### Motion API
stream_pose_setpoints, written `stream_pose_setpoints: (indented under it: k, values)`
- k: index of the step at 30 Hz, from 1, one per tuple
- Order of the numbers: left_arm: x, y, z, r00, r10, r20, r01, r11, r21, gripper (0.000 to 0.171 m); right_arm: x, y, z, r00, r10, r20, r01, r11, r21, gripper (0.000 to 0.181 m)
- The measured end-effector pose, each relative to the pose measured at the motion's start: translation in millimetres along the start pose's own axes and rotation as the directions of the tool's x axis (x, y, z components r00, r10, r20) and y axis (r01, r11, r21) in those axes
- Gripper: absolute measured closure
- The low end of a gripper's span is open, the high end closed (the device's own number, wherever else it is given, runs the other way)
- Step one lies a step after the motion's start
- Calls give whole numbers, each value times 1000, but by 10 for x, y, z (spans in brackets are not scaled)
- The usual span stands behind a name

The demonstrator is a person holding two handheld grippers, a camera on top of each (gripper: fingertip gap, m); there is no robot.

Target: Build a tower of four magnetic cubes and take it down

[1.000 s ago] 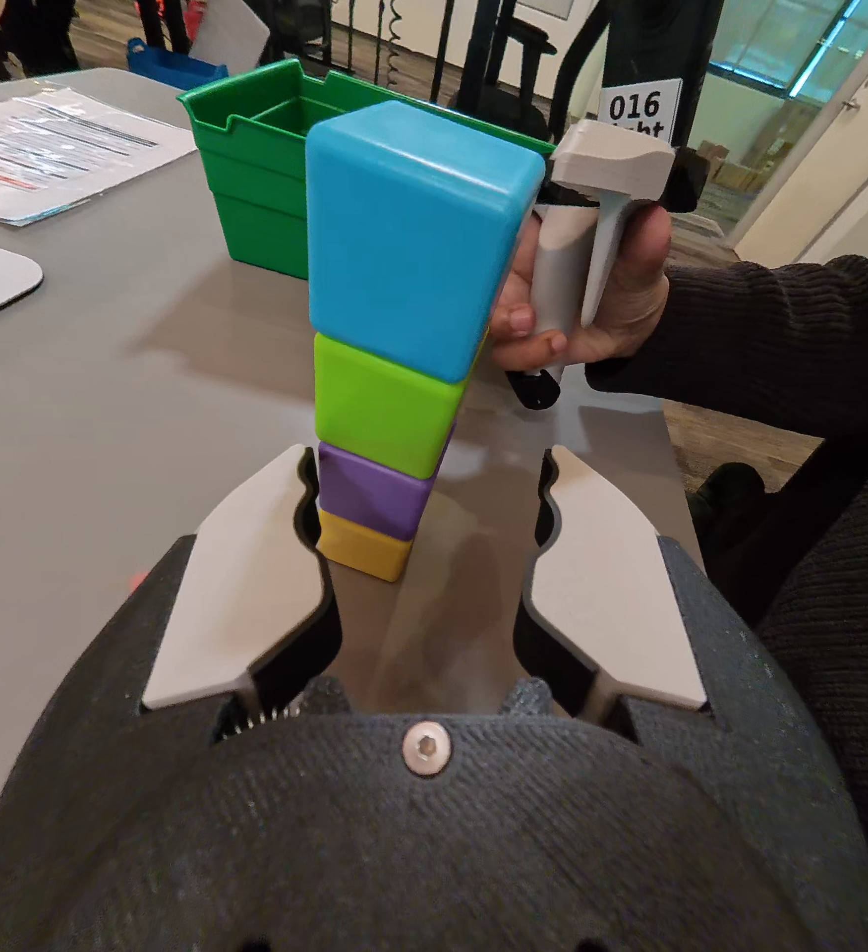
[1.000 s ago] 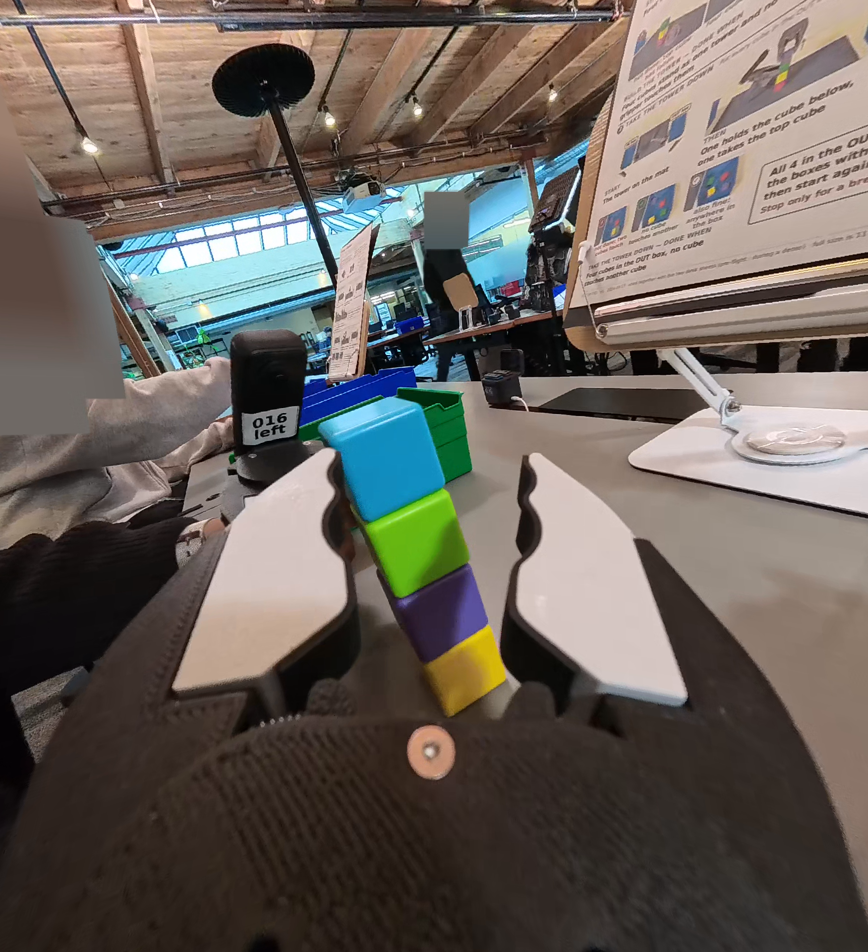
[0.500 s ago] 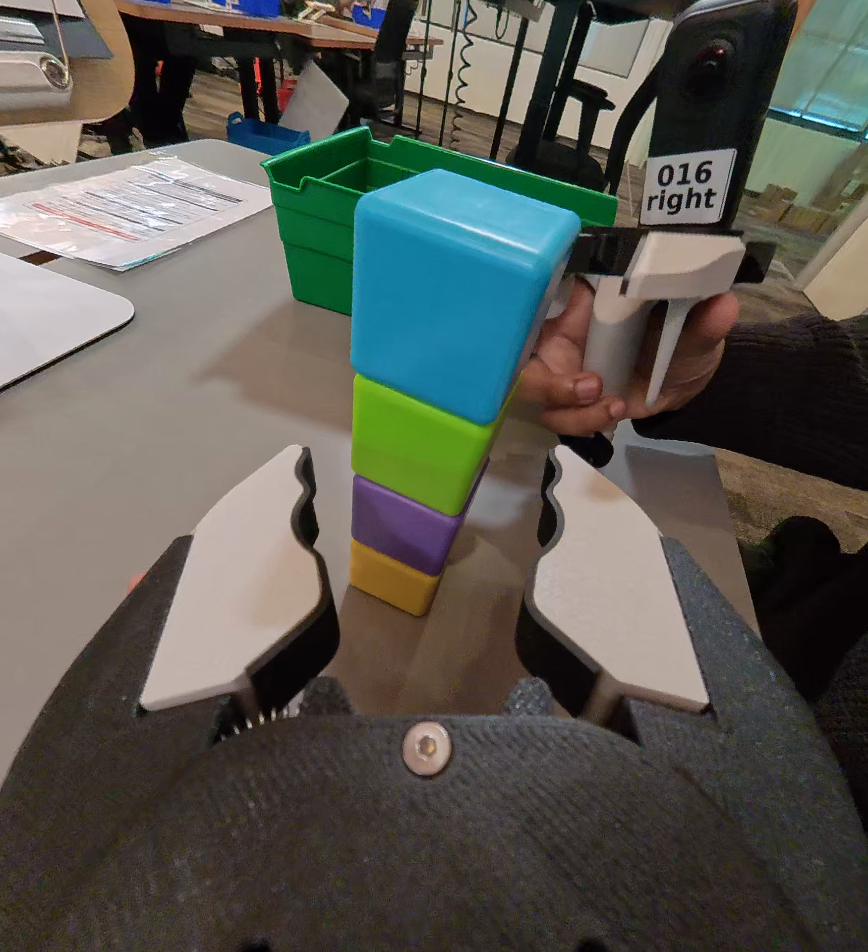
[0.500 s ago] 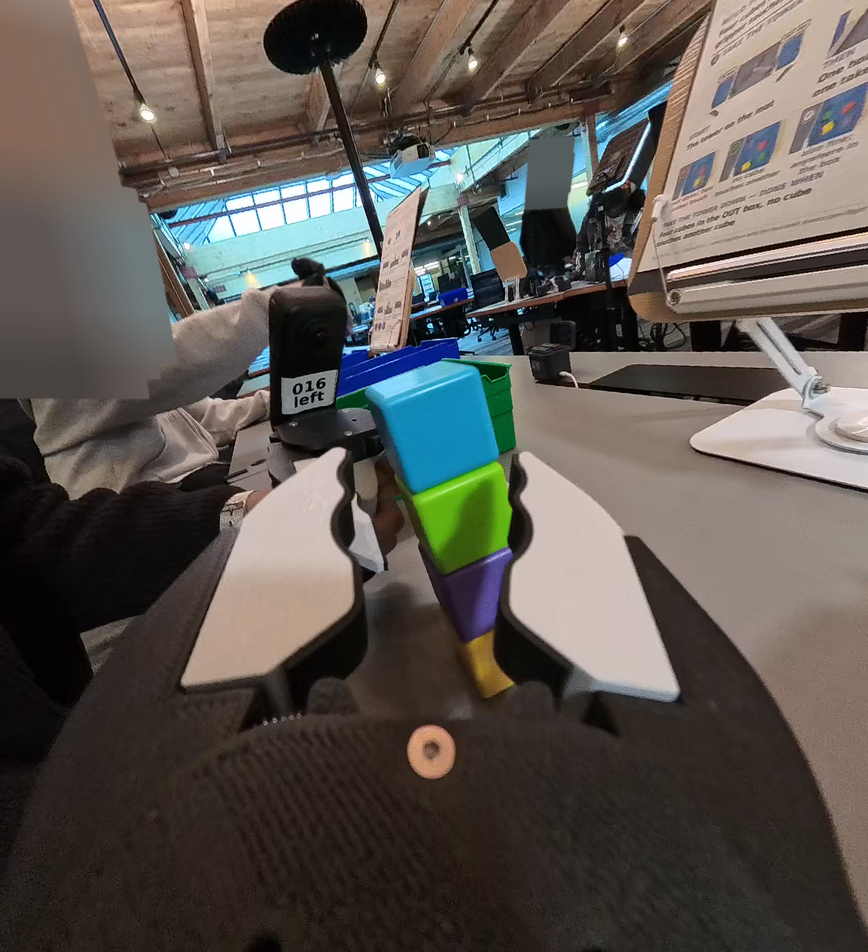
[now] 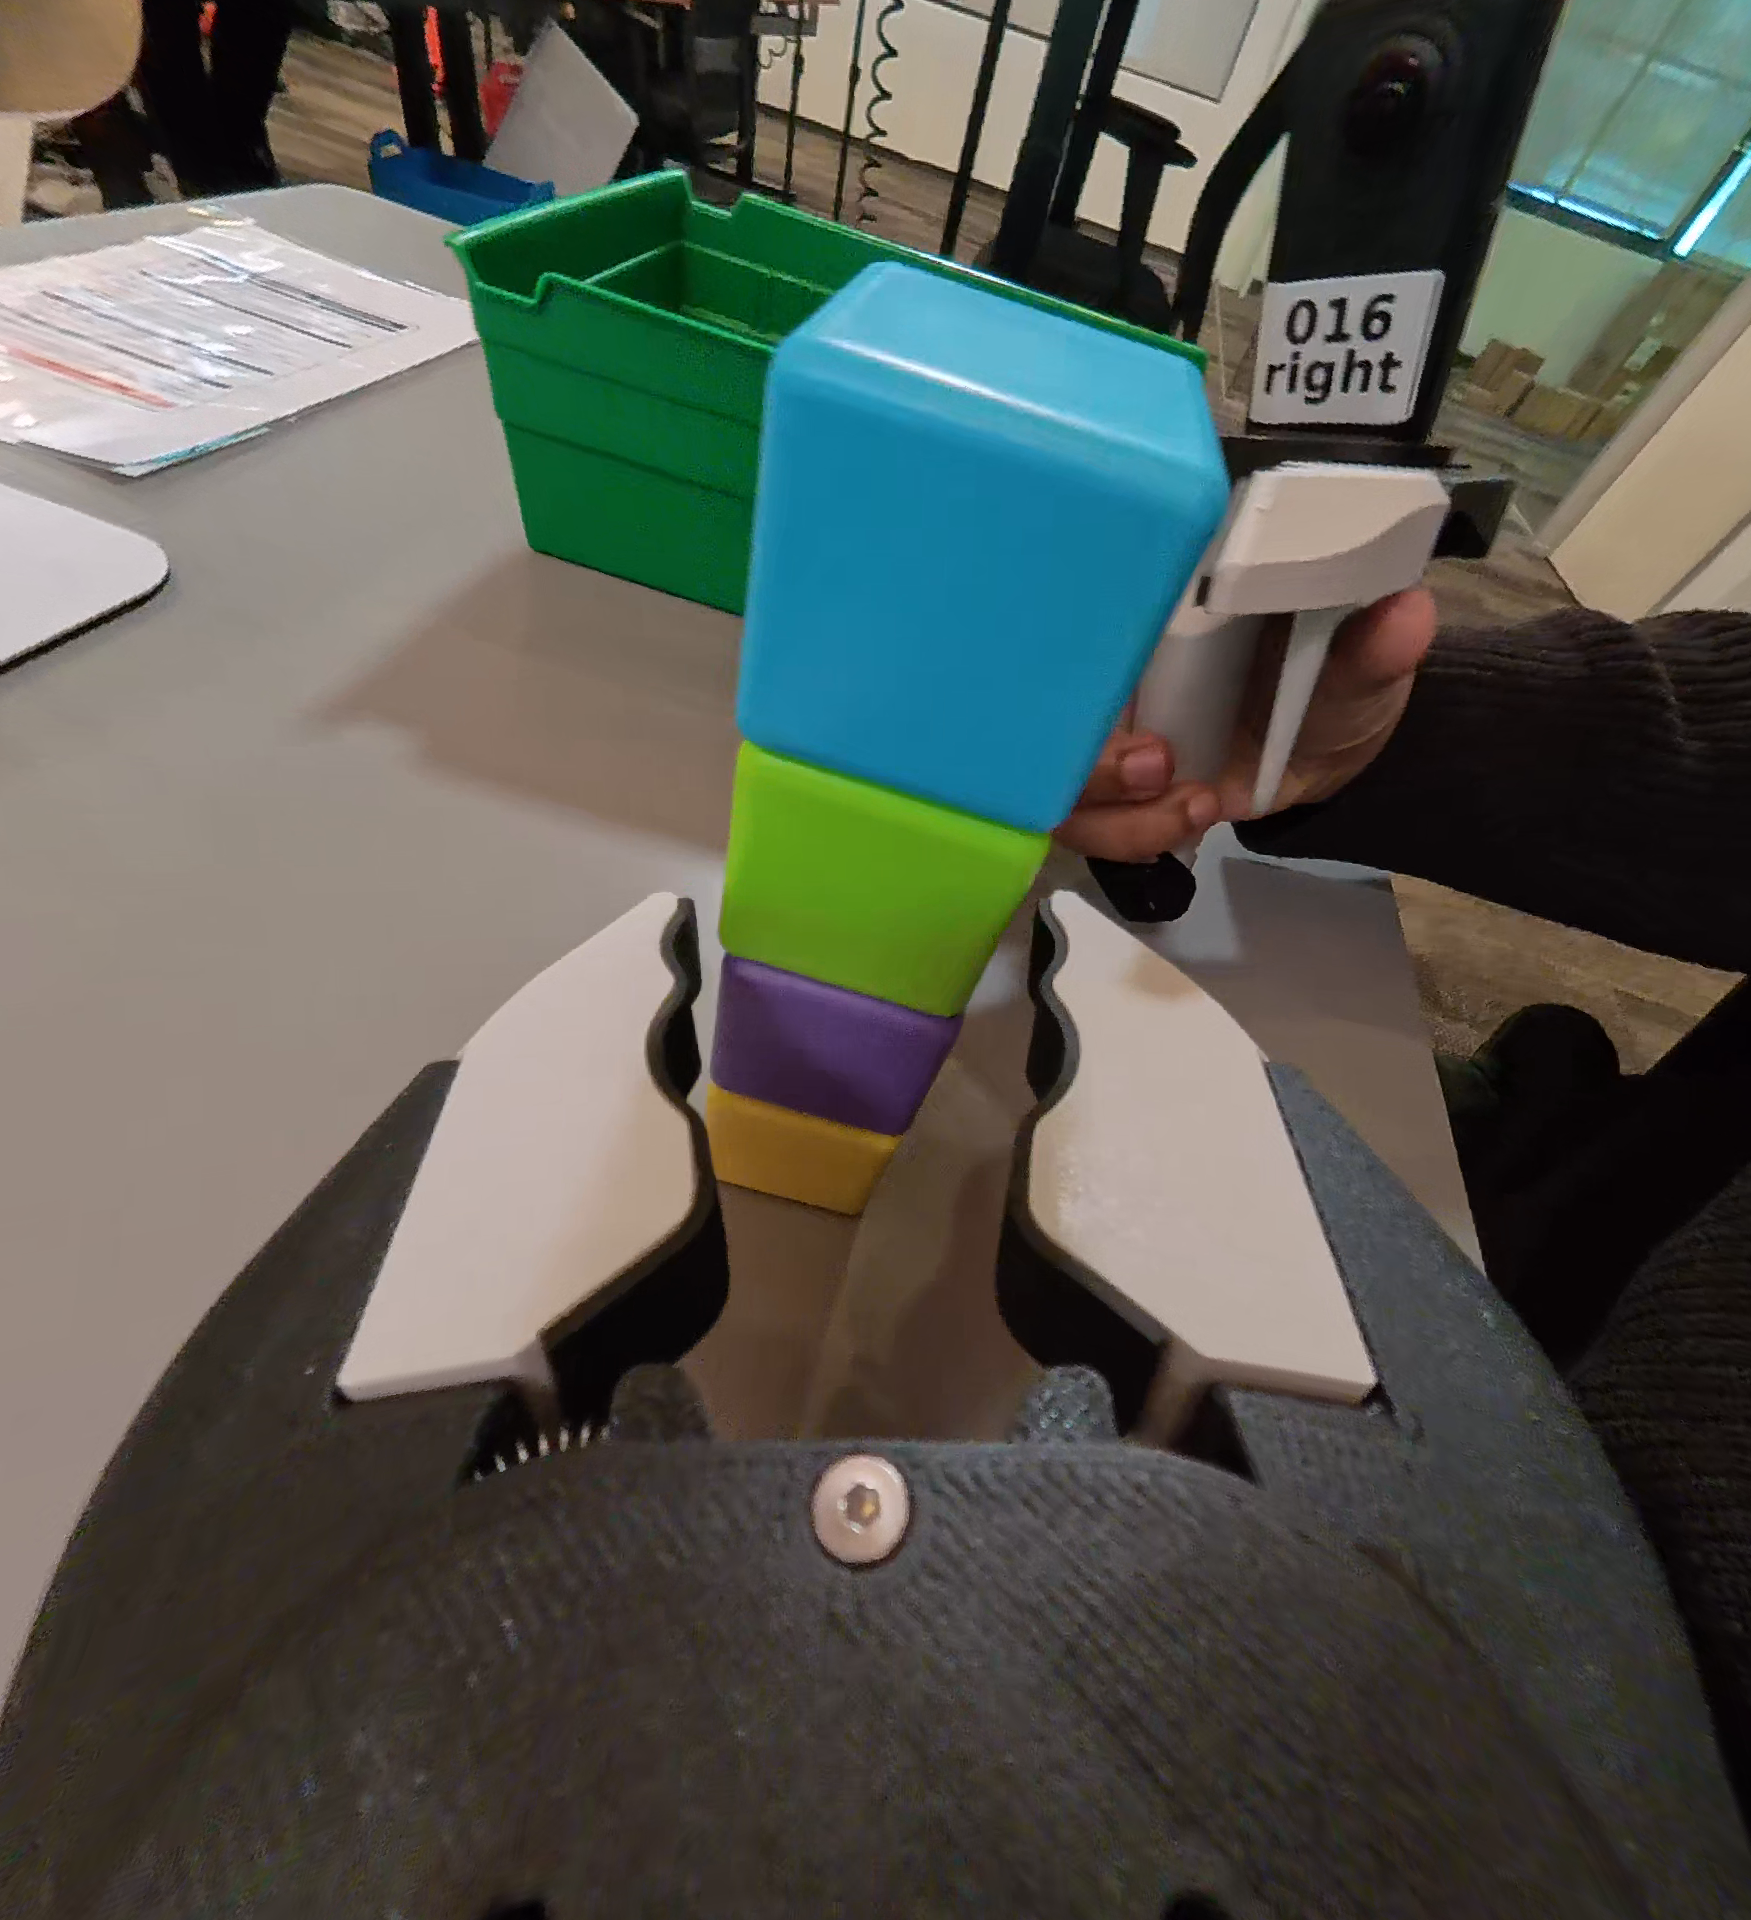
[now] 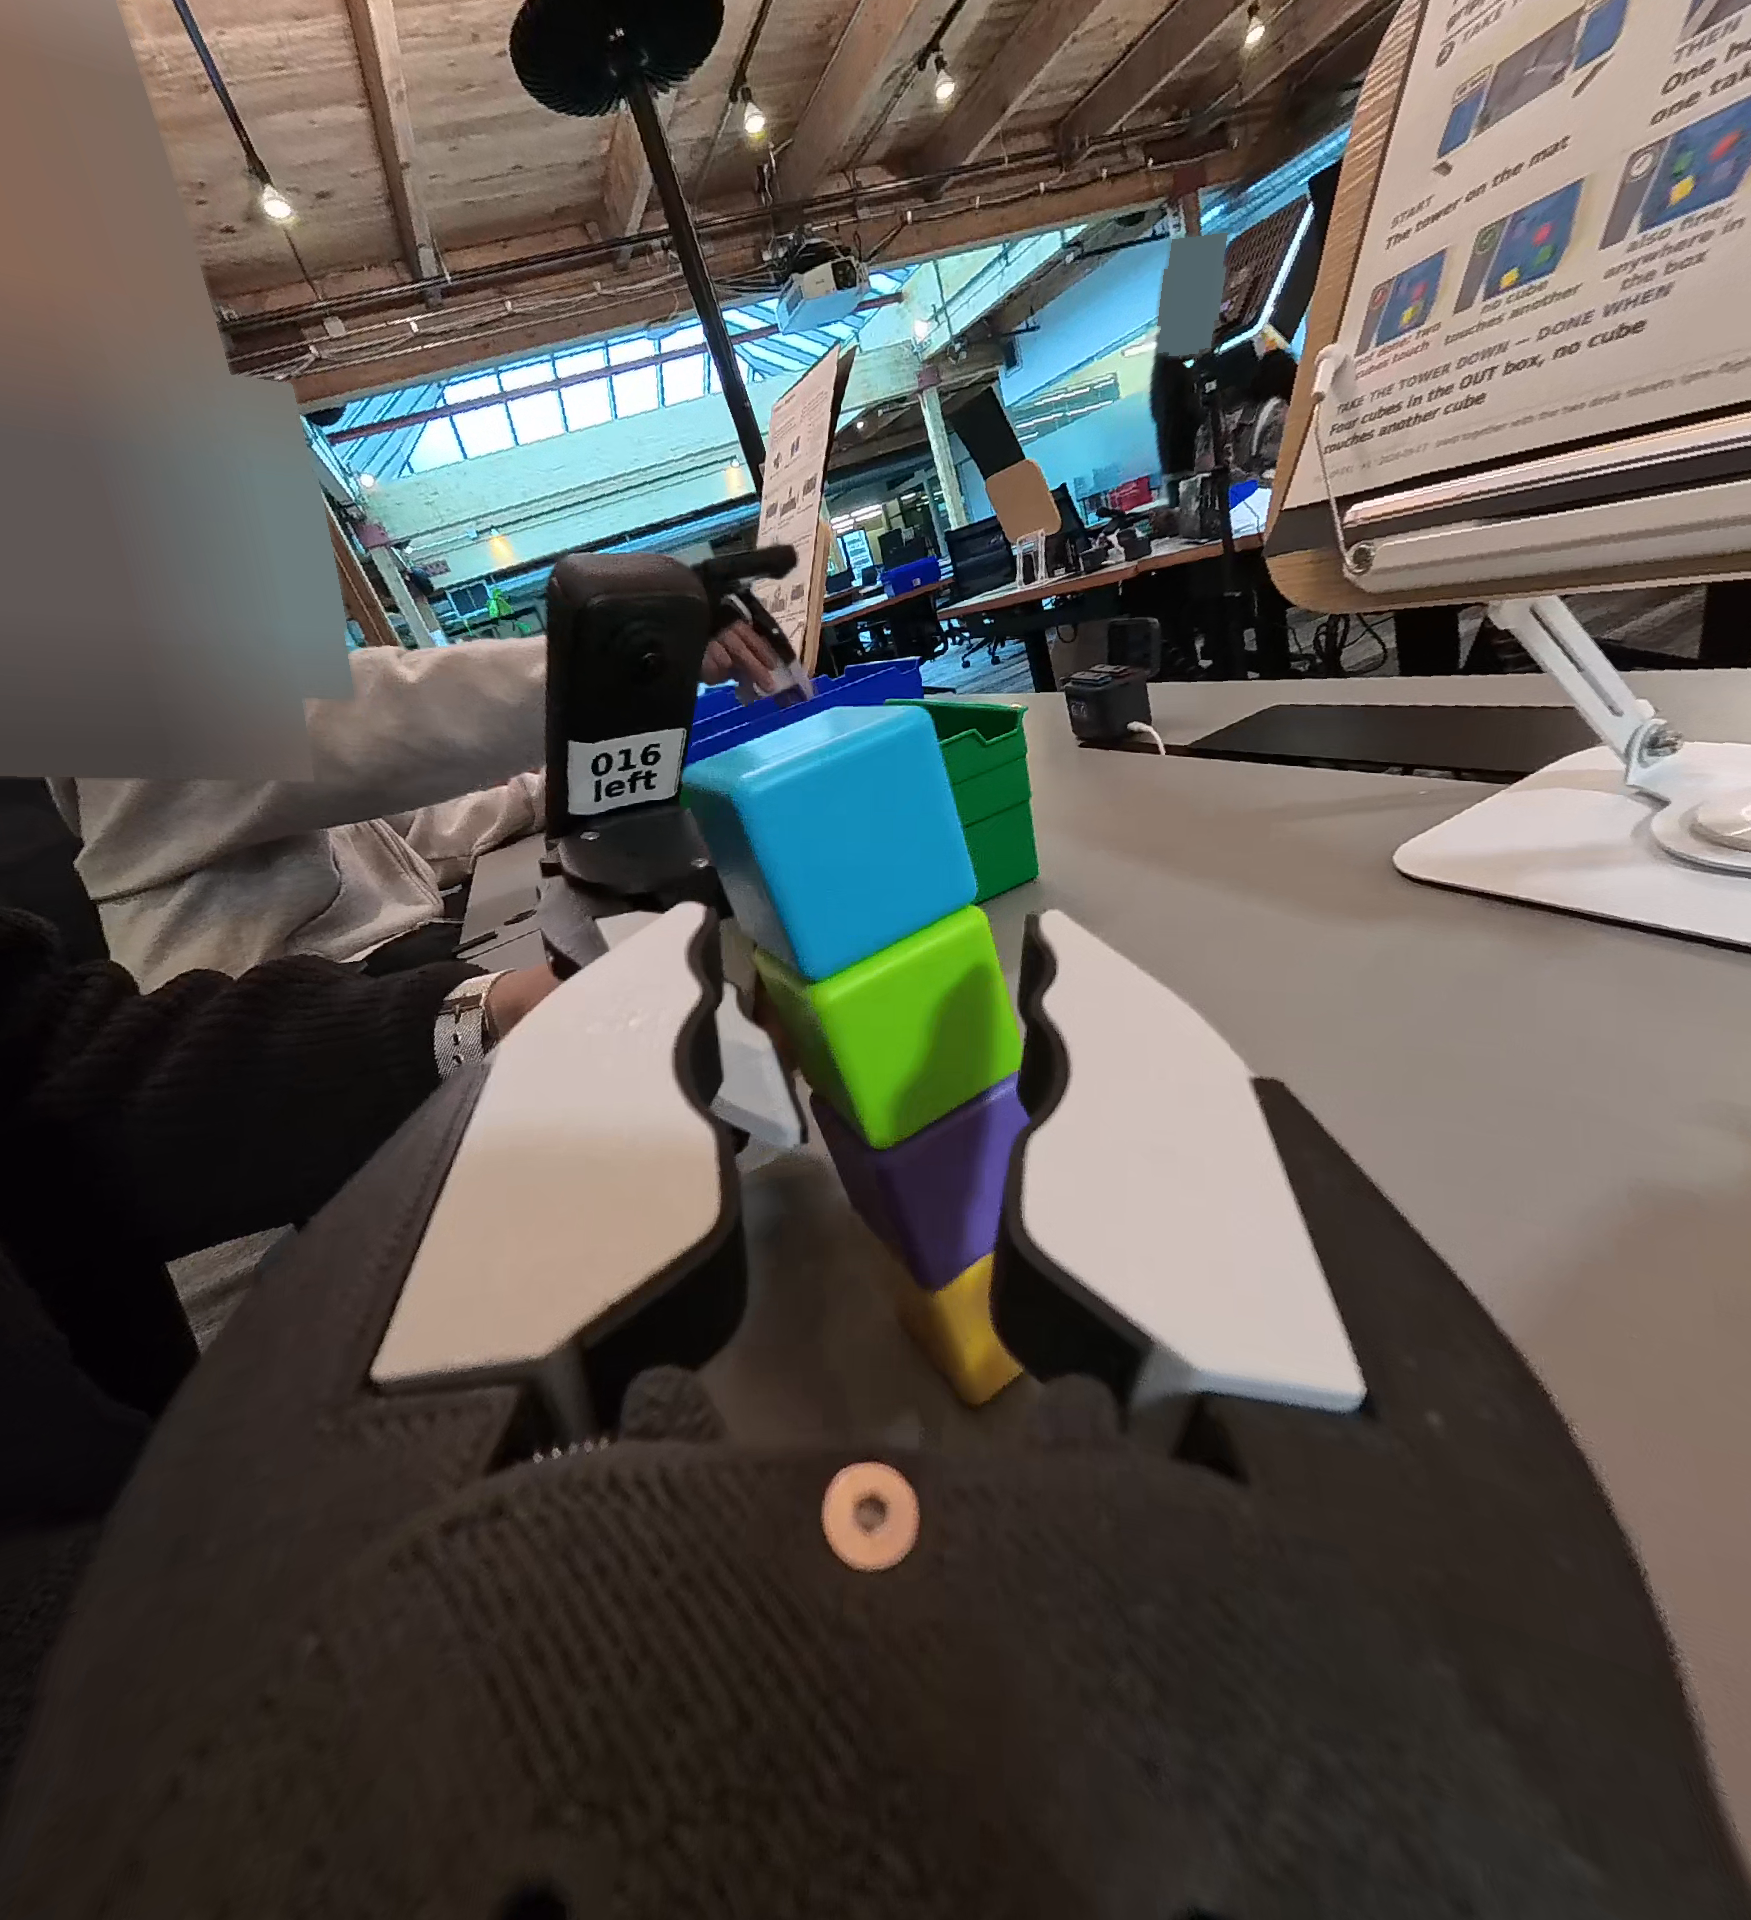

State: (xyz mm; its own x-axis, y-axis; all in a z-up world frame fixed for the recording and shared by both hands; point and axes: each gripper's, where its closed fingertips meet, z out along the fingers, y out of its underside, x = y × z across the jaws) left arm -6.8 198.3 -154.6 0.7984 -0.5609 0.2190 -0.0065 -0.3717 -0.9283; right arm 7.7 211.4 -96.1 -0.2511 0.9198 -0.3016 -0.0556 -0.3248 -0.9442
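Observation:
A tower of four cubes stands on the grey table: blue on top, then green, purple and yellow. My left gripper is open, and its fingers flank the tower at the green and purple level. Its left finger overlaps the purple cube's edge; I cannot tell if it touches. My right gripper is open on the opposite side, with the green cube between its fingers and its right finger over the purple cube. The blue and yellow cubes show there too.
A green bin stands behind the tower, with a blue bin beyond it. A paper sheet and a white stand base lie at the left. A board on a stand rises at the right. The table edge is close. Left tips to right tips: about 6 centimeters.
My left gripper's jaws have narrowed around the tower's lower cubes. My right gripper has moved in, so the tower now sits between its fingers, against the right one.

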Motion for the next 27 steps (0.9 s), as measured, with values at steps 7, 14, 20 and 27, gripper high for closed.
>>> stream_pose_setpoints:
  k: [7,14,20,27]
  values:
    - [32,-52,29,1000,27,6,-28,999,32,104,-4,-4,-1,1000,0,2,0,1000,4,126]
    - [60,-19,162,998,43,-38,-42,999,20,110,3,29,12,1000,6,8,-6,1000,-6,128]
    - [123,-94,71,995,29,-94,-23,997,69,116,-81,-52,-3,998,-63,21,63,998,16,115]
    - [269,-42,68,981,97,-169,-92,995,37,117,-148,-16,16,995,-91,40,91,996,-3,115]
